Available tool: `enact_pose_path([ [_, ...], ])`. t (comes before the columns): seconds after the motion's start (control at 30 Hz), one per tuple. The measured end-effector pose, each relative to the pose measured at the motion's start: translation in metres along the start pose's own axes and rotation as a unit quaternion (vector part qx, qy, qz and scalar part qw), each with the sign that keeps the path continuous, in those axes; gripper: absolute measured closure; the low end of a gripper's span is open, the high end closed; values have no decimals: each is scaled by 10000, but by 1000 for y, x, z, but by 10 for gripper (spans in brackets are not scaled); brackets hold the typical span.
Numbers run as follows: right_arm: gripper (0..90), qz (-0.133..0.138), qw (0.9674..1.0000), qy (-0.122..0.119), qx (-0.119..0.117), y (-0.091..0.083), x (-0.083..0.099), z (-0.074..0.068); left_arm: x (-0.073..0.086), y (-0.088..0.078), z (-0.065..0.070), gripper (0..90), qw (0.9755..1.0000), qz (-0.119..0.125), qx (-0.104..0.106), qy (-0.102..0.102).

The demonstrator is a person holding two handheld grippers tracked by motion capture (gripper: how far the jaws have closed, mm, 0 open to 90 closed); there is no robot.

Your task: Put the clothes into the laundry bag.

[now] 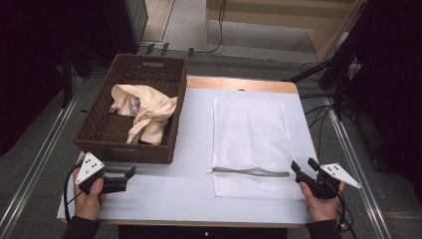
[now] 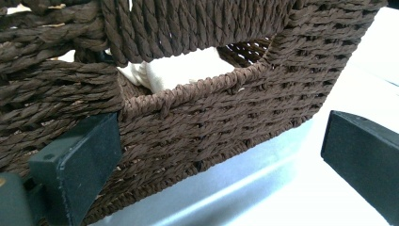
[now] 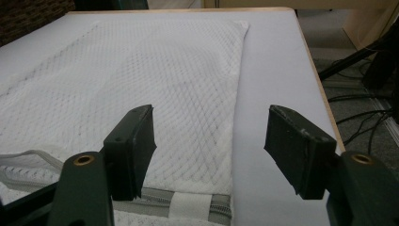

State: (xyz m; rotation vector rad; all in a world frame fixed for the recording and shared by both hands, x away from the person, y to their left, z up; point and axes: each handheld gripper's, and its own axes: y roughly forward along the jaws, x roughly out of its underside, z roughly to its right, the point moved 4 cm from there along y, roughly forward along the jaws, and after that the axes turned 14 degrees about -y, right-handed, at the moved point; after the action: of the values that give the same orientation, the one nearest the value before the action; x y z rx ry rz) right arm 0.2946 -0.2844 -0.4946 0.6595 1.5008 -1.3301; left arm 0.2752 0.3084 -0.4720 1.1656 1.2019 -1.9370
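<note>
A brown wicker basket (image 1: 99, 130) stands on the left of the white table and holds a crumpled cream garment (image 1: 147, 112). A white mesh laundry bag (image 1: 249, 134) lies flat to its right, its grey zipper (image 1: 251, 172) running across near the front end. My left gripper (image 1: 124, 179) is open just before the basket's front wall. Its view has the basket (image 2: 211, 122) close up between the wide jaws of the left gripper (image 2: 219, 160), with the garment (image 2: 183, 70) showing through the handle hole. My right gripper (image 1: 304, 167) is open at the zipper's right end. In its view the right gripper (image 3: 211, 141) straddles the bag's (image 3: 141, 70) right edge above the zipper (image 3: 188, 207).
The table's (image 1: 194, 149) front strip lies bare between the two hands. Cables and black stand legs (image 1: 328, 74) sit on the floor past the right edge. A metal rail (image 1: 40, 164) runs along the floor at the left.
</note>
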Motion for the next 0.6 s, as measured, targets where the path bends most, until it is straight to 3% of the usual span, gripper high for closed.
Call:
enact_pose_path([
  [0.4,441,47,9994,-324,-71,-4,-1,-13,1,-1,-1,0,9999,23,97,-65],
  [0.6,458,21,9987,-421,-277,-1,-5,-26,1,-4,-3,0,9996,35,229,-182],
])
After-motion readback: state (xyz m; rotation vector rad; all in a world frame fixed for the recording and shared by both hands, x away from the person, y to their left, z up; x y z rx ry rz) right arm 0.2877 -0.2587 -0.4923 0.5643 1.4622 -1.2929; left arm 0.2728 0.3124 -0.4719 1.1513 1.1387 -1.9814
